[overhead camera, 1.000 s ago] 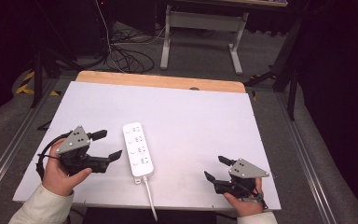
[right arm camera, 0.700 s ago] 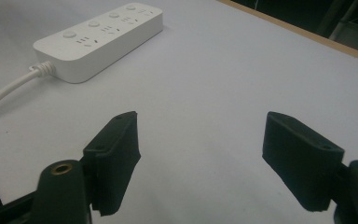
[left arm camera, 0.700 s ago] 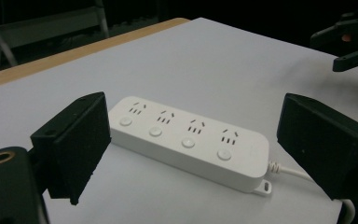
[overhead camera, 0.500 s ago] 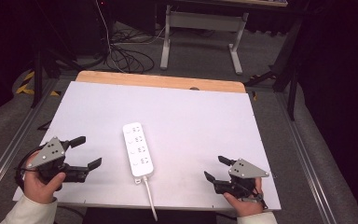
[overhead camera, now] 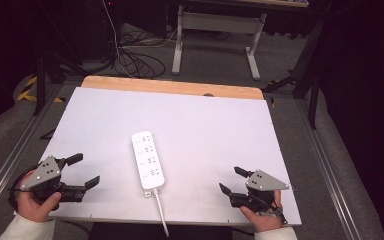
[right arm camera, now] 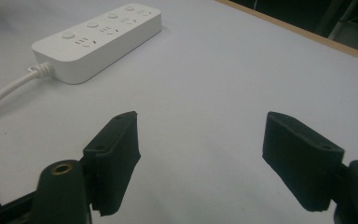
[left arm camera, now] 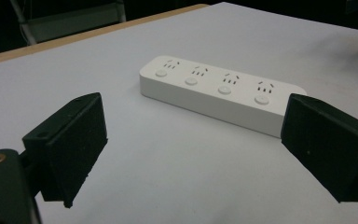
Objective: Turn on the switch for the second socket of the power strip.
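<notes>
High view: left claw (overhead camera: 86, 170) at the near-left corner of the white worktop (overhead camera: 205, 125), held in the person's left hand (overhead camera: 36, 200), jaws spread wide, nothing between them, touching nothing; they have just been opening. Right claw (overhead camera: 231, 180) at the near-right, in the right hand (overhead camera: 261, 217), jaws also apart and empty. White power strip (overhead camera: 147, 159) lies flat near the middle of the near half, between the 2 claws and well apart from both, 4 sockets up, its cord (overhead camera: 160, 215) running off the near edge.

Left gripper view: 2 black jaws wide apart, gap empty, low over the worktop. Power strip (left arm camera: 219, 91) lies ahead, slanted, its near end just behind the right-hand jaw in the picture; no contact.

Right gripper view: jaws wide apart, bare worktop between them. Power strip (right arm camera: 98, 39) up-left, well clear, cord (right arm camera: 2, 95) leaving its near end to the left.
</notes>
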### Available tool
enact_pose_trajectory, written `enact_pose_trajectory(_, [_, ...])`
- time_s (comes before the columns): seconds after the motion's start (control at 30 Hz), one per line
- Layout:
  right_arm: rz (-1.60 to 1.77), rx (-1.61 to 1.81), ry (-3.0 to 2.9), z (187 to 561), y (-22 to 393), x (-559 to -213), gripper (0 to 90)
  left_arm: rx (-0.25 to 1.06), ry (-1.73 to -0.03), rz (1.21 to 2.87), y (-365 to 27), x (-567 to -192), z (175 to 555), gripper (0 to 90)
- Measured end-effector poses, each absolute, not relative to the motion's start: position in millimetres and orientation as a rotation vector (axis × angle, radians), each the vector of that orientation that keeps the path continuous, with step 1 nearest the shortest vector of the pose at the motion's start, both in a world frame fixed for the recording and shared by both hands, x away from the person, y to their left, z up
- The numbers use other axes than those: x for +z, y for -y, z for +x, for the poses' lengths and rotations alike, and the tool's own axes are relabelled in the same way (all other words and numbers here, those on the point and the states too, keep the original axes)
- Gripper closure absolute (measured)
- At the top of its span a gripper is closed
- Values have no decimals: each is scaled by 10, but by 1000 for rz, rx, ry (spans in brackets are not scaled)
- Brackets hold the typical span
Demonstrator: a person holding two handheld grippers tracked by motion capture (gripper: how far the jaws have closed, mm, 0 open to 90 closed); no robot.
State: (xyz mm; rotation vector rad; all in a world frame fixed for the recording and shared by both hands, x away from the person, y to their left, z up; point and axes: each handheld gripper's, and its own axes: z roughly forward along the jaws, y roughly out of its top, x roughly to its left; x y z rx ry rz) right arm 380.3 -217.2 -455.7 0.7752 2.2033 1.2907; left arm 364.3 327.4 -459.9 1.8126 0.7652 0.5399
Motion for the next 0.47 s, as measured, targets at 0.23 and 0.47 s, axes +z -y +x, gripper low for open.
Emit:
enact_pose_trajectory(0.23, [784, 1288, -2202, 3803, 2176, -4558, 276, 594, -744, 1853, -3362, -4752, 3622, 76])
enact_pose_trajectory(0.47, [788, 1290, -2199, 3804, 2178, -4558, 275, 438, -851, 1825, -3420, -4811, 3608, 85])
